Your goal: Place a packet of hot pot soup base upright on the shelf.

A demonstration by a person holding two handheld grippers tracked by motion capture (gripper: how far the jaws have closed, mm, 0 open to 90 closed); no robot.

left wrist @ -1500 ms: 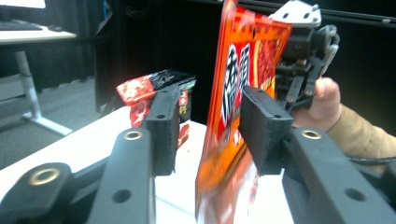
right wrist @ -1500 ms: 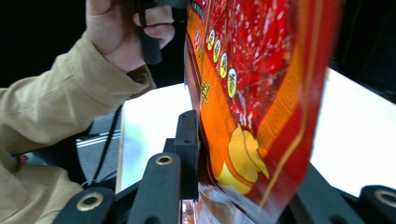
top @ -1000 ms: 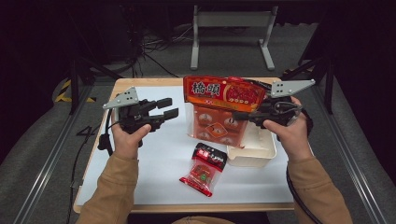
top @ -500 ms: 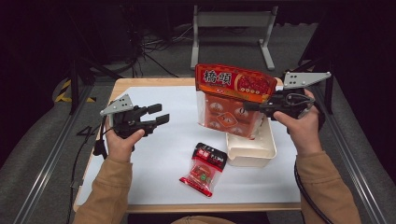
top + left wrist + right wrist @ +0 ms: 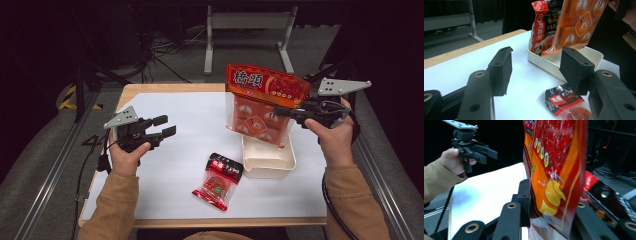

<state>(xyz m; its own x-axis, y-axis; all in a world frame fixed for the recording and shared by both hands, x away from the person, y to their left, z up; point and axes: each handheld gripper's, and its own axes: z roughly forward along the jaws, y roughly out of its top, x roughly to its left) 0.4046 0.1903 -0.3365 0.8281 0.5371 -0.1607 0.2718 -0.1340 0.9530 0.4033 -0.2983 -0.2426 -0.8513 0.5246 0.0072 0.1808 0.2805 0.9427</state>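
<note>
A big orange-red snack bag (image 5: 265, 105) hangs upright above the white tray (image 5: 267, 162), its lower edge just over the tray's far side. My right gripper (image 5: 280, 111) is shut on the bag's right edge; in the right gripper view the bag (image 5: 556, 157) sits between the jaws (image 5: 551, 202). My left gripper (image 5: 166, 126) hovers over the table's left side, open; its jaws have just been opening with nothing between them (image 5: 536, 70). A small red packet (image 5: 218, 180) lies flat near the front edge. A red-and-black pouch (image 5: 541, 30) stands in the tray (image 5: 549, 65).
The white table top (image 5: 200, 120) has a wooden rim. A grey metal stand (image 5: 247, 22) and cables lie on the floor beyond it. Metal rails run along both sides of the table.
My right gripper has carried the bag to the right and slightly higher. My left gripper has sunk a little toward the table's left, and its jaws stand wider apart.
</note>
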